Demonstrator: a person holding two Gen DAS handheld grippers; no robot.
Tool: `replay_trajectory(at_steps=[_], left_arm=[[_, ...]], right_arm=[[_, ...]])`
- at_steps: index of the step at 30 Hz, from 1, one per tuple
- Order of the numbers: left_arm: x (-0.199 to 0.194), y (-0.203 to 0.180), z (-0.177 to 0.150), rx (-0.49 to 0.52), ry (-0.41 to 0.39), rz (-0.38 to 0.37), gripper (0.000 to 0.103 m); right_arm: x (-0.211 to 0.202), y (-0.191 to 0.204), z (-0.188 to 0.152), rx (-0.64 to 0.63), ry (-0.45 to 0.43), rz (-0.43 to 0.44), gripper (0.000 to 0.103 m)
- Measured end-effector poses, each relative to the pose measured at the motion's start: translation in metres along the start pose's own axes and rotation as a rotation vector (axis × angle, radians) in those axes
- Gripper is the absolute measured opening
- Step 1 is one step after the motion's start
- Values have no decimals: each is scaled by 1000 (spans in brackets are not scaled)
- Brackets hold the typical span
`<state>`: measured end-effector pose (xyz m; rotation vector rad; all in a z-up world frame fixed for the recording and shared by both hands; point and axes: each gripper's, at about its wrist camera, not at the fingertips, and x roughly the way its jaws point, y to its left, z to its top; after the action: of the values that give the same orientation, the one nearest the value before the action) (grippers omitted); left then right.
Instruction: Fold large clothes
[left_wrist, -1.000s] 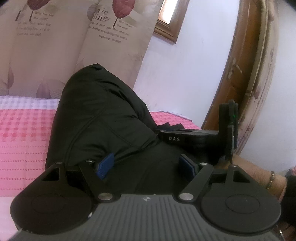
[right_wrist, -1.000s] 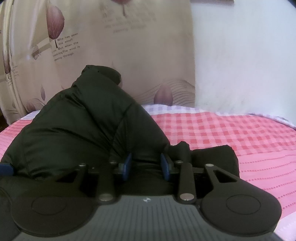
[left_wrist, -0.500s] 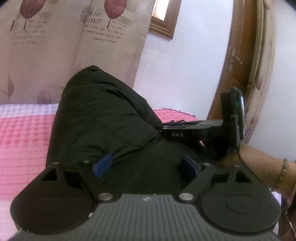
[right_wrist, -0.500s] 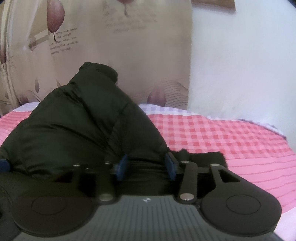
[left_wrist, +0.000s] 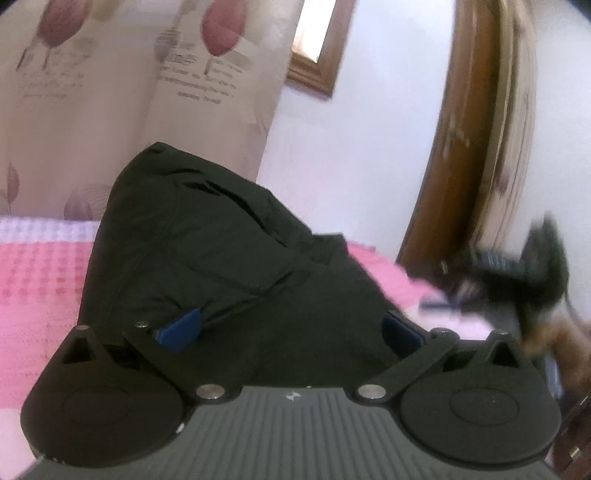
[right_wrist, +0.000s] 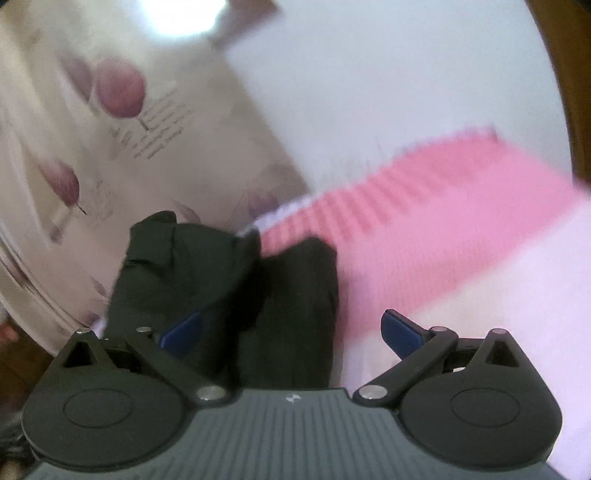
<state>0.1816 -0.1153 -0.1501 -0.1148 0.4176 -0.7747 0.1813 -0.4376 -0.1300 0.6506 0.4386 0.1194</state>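
- We see the bed (left_wrist: 40, 280) under its pink checked cover, a broad flat base for folding.
- Our black jacket (left_wrist: 207, 258) lies heaped on it, long axis running away toward the curtain (left_wrist: 110, 92).
- Our left claw (left_wrist: 291, 328) and right claw (right_wrist: 291, 332) are opening, pads clear of the cloth.

We're in a home bedroom: a bed (left_wrist: 40, 280) under a pink checked cover, leaf-print curtains (left_wrist: 110, 92) on the wall, a wooden door frame (left_wrist: 454, 147) at the right.
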Motion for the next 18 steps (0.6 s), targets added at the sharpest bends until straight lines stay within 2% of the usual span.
replay_trajectory(at_steps=[2, 6, 11, 13, 18], left_arm=[[-10, 9, 4, -68, -24, -17, 103], [-35, 33, 16, -192, -72, -21, 103], [-51, 68, 30, -233, -75, 48, 103], [-53, 87, 30, -283, -78, 44, 103], [-36, 128, 26, -433, 8, -14, 103]], right_arm=[[-3, -13, -9, 74, 66, 51, 103], [-4, -18, -24, 105, 141, 81, 103], [4, -7, -37, 84, 198, 130, 103], [9, -5, -36, 97, 201, 152, 103], [29, -4, -25, 135, 232, 178, 103]])
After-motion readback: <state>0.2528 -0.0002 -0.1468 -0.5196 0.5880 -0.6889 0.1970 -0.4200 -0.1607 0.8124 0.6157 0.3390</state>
